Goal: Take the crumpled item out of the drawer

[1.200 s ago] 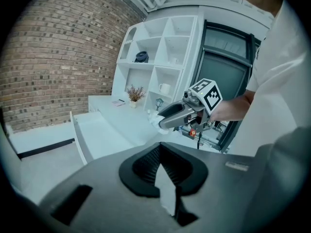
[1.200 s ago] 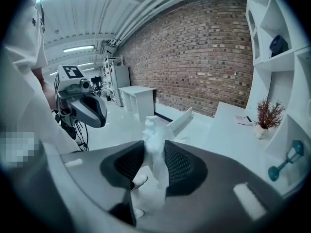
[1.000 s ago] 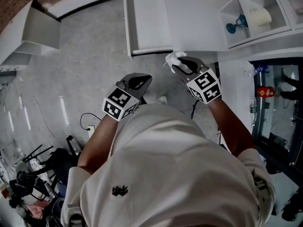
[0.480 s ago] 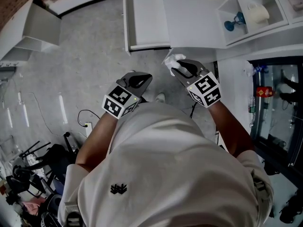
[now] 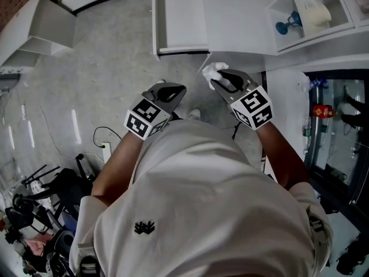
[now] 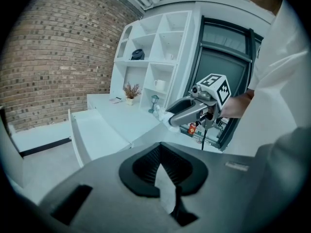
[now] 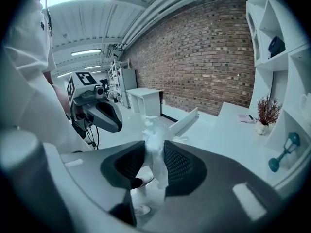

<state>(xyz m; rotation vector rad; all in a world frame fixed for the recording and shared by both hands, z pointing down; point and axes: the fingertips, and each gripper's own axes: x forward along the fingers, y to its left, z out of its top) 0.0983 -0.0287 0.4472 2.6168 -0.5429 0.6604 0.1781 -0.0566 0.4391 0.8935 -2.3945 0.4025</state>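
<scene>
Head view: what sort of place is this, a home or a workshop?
Likely a workshop or lab dressed up like a home. It has a bare brick wall, exposed ceiling pipes and tangled gear on the floor, yet tidy white shelves.

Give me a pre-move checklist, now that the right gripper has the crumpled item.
1. Grip: ok. The right gripper has its pads pressed on the crumpled item.
2. Item out of the drawer: ok. It hangs in front of the open drawer's front edge, over the floor.
3. Drawer contents: ok. Nothing shows inside it.
4. Left gripper: ok. Its jaws are together with nothing between them.
5. Spacing between the grippers: ok. They are side by side and apart.
6. Drop-off spot: cannot tell. Nothing in view marks one.
</scene>
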